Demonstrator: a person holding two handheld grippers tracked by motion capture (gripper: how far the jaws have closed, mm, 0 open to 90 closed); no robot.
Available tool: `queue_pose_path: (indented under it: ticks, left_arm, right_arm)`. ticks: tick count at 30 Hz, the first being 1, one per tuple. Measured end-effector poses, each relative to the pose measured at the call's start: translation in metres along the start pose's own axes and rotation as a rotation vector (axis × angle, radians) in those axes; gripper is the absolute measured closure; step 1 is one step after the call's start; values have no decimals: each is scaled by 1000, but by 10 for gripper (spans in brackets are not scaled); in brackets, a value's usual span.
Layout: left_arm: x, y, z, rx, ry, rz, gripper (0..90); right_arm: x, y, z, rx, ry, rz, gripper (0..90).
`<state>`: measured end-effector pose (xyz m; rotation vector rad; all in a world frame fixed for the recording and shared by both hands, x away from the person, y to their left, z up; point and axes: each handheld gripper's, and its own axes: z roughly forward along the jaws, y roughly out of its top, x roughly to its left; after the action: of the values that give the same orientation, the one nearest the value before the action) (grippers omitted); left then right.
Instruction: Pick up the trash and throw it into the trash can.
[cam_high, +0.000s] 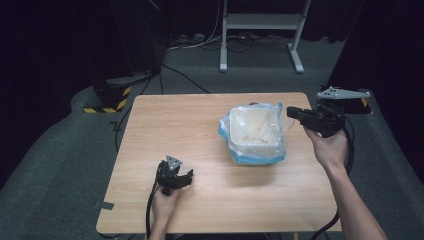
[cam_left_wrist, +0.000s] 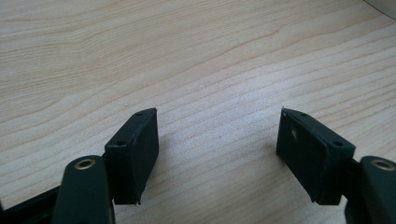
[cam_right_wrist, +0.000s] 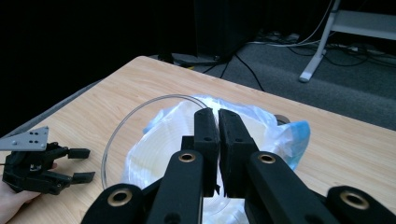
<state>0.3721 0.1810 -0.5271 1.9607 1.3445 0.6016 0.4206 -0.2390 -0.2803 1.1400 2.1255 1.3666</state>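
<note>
A white bin (cam_high: 252, 131) lined with a clear, blue-tinged plastic bag (cam_high: 276, 152) stands on the wooden desk (cam_high: 170, 120), right of centre. The right tongs (cam_high: 294, 113) hover at the bin's right rim, jaws pressed together; in the right gripper view they may be pinching the bag's edge, though I cannot tell for sure. The left tongs (cam_high: 187, 177) rest low over the desk's near left part, jaws wide apart with bare wood between them, well apart from the bin.

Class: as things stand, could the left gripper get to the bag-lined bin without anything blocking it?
Probably yes. The left gripper sits open over bare table, and nothing lies between it and the bin.
</note>
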Motion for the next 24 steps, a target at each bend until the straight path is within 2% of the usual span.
queue_pose_path:
  ticks: [6, 12, 24]
  left_arm:
    - [0, 0, 0, 0, 0, -1, 294]
    - [0, 0, 0, 0, 1, -1, 294]
    - [0, 0, 0, 0, 1, -1, 293]
  right_arm:
    - [4, 1, 9, 5, 7, -3, 865]
    - [9, 0, 25, 11, 17, 0, 865]
    - [12, -16, 63, 49, 23, 14, 863]
